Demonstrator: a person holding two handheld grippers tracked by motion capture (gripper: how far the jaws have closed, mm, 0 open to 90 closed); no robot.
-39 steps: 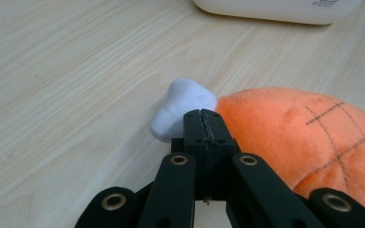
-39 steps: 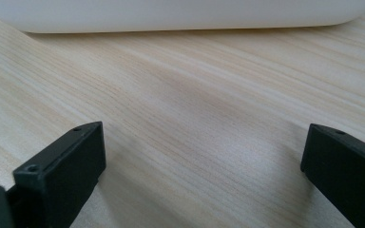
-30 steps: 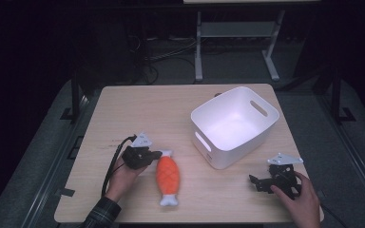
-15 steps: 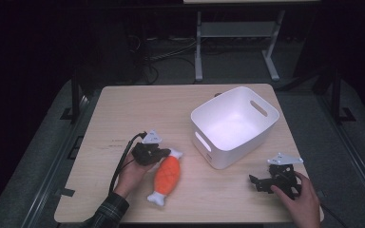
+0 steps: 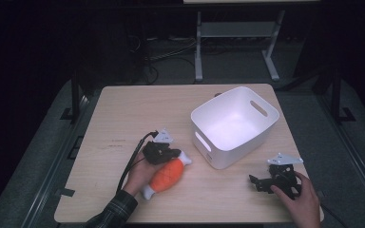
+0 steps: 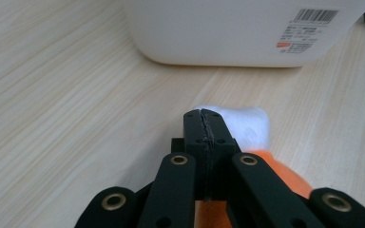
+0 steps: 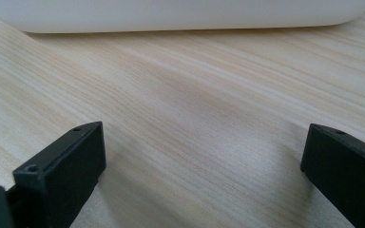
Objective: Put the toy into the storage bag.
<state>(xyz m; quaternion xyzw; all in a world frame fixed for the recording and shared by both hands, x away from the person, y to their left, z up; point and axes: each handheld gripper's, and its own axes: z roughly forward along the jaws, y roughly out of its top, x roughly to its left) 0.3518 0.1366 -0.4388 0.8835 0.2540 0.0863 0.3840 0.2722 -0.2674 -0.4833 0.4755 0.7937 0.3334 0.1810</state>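
An orange plush fish (image 5: pixel 167 175) with white ends lies tilted on the wooden table (image 5: pixel 123 118), its white tail end (image 6: pixel 247 126) pointing toward the white bin (image 5: pixel 228 152). My left gripper (image 5: pixel 173 153) sits over the fish's upper end. Its jaws are pressed together (image 6: pixel 204 116), seemingly pinching the plush, with orange fabric just beneath them. My right gripper (image 5: pixel 256 183) rests on the table near the front right corner, jaws spread wide (image 7: pixel 204 156) with bare wood between them. The bin's wall (image 7: pixel 171 14) stands just ahead of it.
The bin's labelled side (image 6: pixel 218 33) is a short way beyond the fish. The table's front edge runs close behind both hands. A metal stand (image 5: pixel 233 42) sits on the floor past the far edge.
The left gripper has swung the fish from lying straight to tilted, carrying its upper end right toward the bin. The right gripper has stayed put.
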